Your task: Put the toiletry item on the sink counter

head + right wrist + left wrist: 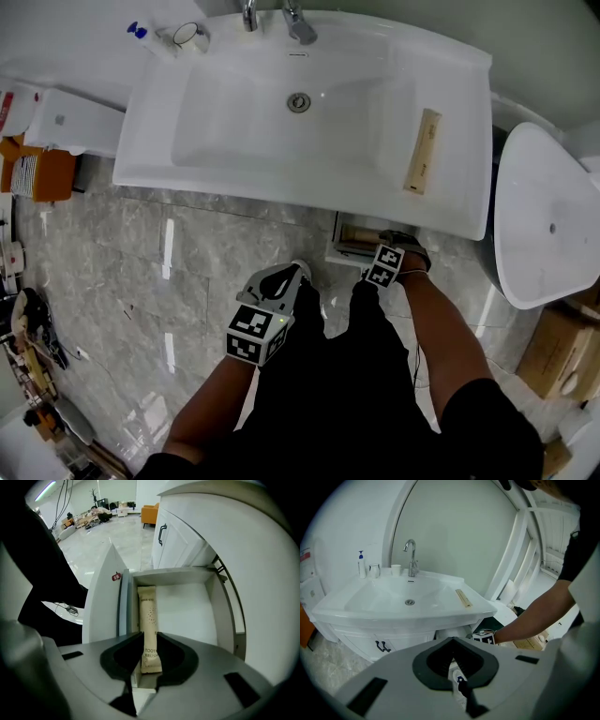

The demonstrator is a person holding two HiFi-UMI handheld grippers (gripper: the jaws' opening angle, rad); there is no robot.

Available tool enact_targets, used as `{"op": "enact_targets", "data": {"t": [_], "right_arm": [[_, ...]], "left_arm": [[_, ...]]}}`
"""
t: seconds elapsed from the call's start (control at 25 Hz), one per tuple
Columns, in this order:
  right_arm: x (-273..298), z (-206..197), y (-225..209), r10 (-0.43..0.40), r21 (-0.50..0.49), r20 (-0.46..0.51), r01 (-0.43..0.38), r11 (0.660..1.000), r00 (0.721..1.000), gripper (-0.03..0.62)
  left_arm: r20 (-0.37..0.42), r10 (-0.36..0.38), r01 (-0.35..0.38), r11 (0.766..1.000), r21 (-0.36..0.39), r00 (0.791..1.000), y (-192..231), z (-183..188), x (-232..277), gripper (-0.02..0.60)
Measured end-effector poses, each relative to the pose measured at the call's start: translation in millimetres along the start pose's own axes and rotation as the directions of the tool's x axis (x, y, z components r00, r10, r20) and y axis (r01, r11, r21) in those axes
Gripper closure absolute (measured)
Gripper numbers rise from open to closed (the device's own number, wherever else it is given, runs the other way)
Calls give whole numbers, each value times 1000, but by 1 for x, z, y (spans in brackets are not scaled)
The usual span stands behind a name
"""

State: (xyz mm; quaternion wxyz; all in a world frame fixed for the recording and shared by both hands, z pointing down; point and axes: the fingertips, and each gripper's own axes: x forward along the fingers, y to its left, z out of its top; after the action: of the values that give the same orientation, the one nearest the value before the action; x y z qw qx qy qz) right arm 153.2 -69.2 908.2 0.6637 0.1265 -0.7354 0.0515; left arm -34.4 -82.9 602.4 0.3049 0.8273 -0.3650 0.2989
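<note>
A beige toothbrush packet lies lengthwise in the open white drawer under the sink. My right gripper points straight down over it. Its jaws stand one on each side of the packet's near end, open. In the head view the right gripper's marker cube hangs over the drawer. A second beige packet lies on the sink counter at the right, also seen in the left gripper view as packet. My left gripper hangs in front of the cabinet, shut and empty.
A tap stands at the back of the basin. A cup and a soap bottle stand at the back left. A white rounded fixture and a cardboard box stand to the right. The cabinet door borders the drawer.
</note>
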Motion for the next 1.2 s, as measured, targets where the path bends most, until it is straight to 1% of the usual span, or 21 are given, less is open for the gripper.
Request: {"op": "enact_targets", "data": {"t": [0.28,0.44,0.52,0.6,0.76,0.88,0.96,1.08,1.16,1.2], "right_arm": [[-28,0,-2,-34,77,15,33,997,999,533],[-55,8,-4,-63,143,55,54,988,997,533],[-78,14,-9,-88,209,94,66,976,992,530],[-105,22,-15,-123,288,145,77,955,982,525],[-164,30,-26,-206,420,248,86,903,947,520],[-212,37,-37,-281,513,314,87,854,907,520],[-244,43,-44,-334,583,370,64,810,867,520],[-293,52,-54,-421,677,457,1,736,784,521],[-327,55,-59,-485,731,501,-51,680,717,524],[-343,54,-61,-516,755,517,-81,650,683,540]], "left_arm": [[40,-32,30,999,43,999,-4,21,-3,581],[60,-52,48,996,71,997,-9,31,-6,581],[64,-65,59,994,90,996,-11,37,-7,581],[72,-72,64,992,110,995,-11,42,-10,581],[109,-83,69,989,128,991,-13,55,-17,581],[131,-96,76,987,145,987,-16,65,-22,581],[142,-107,84,984,159,984,-19,71,-23,581],[163,-129,100,979,180,978,-26,82,-27,581],[178,-146,111,975,193,973,-31,90,-31,581],[187,-156,118,973,199,970,-35,94,-34,581]]}}
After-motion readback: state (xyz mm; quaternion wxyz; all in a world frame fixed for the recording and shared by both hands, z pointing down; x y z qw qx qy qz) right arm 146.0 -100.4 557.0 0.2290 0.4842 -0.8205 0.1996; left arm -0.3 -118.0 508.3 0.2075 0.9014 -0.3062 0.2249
